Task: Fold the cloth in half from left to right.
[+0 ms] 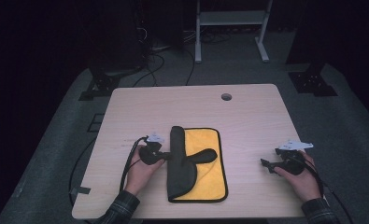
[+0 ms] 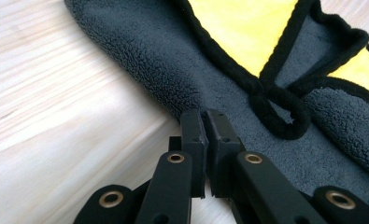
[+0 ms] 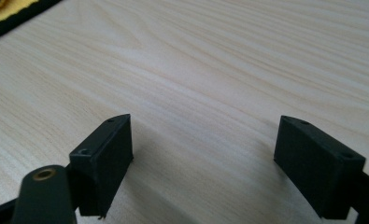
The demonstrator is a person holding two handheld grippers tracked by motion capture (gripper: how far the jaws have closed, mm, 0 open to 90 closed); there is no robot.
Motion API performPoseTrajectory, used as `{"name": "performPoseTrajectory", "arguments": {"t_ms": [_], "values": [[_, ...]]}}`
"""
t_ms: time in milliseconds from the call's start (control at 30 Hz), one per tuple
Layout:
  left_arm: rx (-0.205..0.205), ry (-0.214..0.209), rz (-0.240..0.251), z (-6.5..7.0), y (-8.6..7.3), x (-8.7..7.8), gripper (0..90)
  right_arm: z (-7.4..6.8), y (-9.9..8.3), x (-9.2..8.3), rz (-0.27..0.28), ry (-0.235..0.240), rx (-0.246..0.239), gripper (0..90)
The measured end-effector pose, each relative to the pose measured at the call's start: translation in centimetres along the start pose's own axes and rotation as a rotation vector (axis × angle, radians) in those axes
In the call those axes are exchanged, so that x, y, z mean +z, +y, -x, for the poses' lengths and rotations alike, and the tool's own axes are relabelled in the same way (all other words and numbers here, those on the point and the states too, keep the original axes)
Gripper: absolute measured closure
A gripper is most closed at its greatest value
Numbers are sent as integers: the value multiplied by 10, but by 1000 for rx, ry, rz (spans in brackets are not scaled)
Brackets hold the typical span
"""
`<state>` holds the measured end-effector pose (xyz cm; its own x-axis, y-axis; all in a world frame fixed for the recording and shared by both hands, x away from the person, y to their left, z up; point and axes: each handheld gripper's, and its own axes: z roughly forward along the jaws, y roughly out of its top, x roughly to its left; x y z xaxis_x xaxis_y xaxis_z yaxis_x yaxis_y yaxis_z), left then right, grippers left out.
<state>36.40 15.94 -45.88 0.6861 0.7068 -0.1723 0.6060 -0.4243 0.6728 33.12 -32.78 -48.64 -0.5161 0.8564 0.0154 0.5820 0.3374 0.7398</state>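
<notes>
A: Left hand-held gripper (image 2: 204, 122) looks pinched shut on the cloth's (image 1: 205, 161) grey folded edge, cloth off toward its 3 o'clock, long axis 12-to-6 mid-table (image 1: 247, 107).

B: Yep, left's nearer. Right hand-held gripper (image 3: 203, 154) gapes wide, empty, well apart at the cloth's 3 o'clock.

My cloth (image 1: 205, 163) lies flat on the table, near my edge and close to the middle. It is yellow on one side and dark grey and fuzzy on the other, with a black border all round. Its left part is folded over the yellow, so the grey shows, and one corner flops across
</notes>
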Motion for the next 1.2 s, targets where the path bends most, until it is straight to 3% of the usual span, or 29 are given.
{"name": "performPoseTrajectory", "arguments": {"t_ms": [200, 367, 500, 667, 867, 1200], "values": [[0, 33, 29, -7, -7, -14, 671, -1, 0, 1, -7, 7, -8, 142], [7, 70, 29, -11, -19, -26, 482, 1, 1, -4, 7, 10, 9, 394], [32, 81, 28, -13, -27, -33, 365, 2, 5, -6, 1, 12, 18, 452], [22, 86, 23, -17, -40, -40, 250, -3, 15, -8, 20, 45, 16, 497], [43, 99, 23, -20, -51, -44, 206, -11, 29, -9, 42, 70, -11, 511], [61, 81, 34, -23, -55, -44, 158, -26, 52, -2, 65, 132, -50, 496]]}}
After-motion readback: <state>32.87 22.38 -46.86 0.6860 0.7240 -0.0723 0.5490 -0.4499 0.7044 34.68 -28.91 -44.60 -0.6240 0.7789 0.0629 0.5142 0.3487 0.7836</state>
